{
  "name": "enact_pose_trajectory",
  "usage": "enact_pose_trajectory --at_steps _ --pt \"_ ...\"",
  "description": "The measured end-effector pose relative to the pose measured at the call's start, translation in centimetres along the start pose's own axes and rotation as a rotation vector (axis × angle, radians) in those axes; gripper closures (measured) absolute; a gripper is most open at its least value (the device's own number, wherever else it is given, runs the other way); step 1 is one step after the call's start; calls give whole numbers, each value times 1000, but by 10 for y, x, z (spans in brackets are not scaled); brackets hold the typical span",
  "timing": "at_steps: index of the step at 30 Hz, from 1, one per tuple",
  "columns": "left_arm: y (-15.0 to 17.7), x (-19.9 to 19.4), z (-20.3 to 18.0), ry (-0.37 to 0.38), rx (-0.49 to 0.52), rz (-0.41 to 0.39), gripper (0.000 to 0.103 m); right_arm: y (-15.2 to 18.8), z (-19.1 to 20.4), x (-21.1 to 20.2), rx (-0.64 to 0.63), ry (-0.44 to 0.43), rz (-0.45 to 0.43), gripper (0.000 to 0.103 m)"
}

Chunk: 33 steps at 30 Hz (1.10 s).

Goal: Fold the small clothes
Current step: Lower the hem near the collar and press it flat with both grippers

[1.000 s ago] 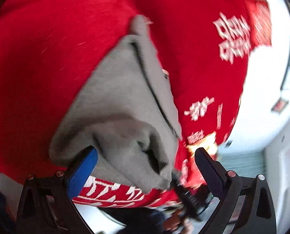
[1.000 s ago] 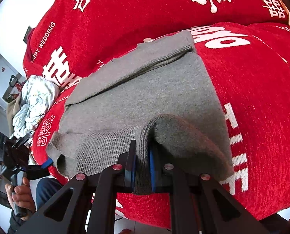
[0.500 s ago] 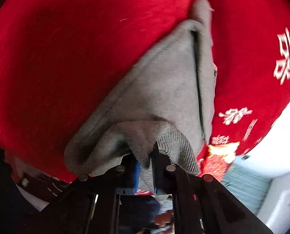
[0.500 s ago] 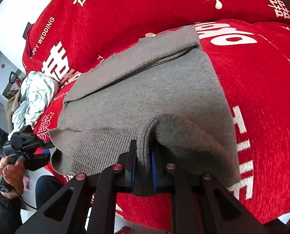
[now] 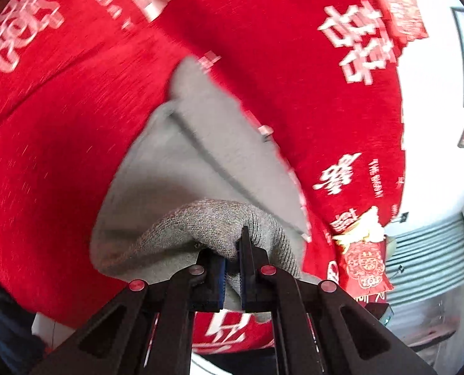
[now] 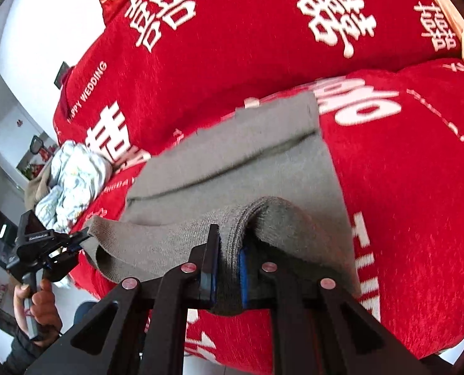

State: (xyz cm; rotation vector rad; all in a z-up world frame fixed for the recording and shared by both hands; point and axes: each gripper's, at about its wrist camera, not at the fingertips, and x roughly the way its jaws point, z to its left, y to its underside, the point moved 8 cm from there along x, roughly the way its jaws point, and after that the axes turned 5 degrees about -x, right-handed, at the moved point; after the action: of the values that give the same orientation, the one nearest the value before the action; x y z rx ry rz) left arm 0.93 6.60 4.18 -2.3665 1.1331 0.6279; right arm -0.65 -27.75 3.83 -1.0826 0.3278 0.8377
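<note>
A grey knit garment [image 6: 244, 162] lies partly folded on a red sofa cover [image 6: 403, 172]. It also shows in the left wrist view [image 5: 200, 162]. My left gripper [image 5: 232, 250] is shut on the garment's near hem at its left corner. My right gripper [image 6: 228, 250] is shut on the ribbed hem at the right corner. Both hold the near edge lifted a little above the cushion. The left gripper also shows in the right wrist view [image 6: 75, 240], pinching the hem's far-left corner.
A crumpled pale blue-white cloth [image 6: 72, 175] lies on the sofa to the left. The red backrest with white characters [image 6: 263, 31] rises behind the garment. A red pouch [image 5: 366, 262] hangs at the sofa's right end. White walls and a radiator [image 5: 428, 265] stand beyond.
My left gripper was open beside the hem a second ago and has shut on it. Both grippers have lifted the near edge and moved it toward the backrest.
</note>
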Motion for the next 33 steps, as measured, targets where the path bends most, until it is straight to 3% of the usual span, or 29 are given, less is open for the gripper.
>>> enact_pose_trajectory --at_steps 5,17,33 --pt "-19 0 -25 21 47 -19 96 -25 0 0 34 -2 -33 91" --pt "-49 10 -40 44 74 -26 96 -72 8 6 24 14 -65 91" --pt "-91 49 -60 -35 141 -18 96 -123 -8 56 48 67 -21 91"
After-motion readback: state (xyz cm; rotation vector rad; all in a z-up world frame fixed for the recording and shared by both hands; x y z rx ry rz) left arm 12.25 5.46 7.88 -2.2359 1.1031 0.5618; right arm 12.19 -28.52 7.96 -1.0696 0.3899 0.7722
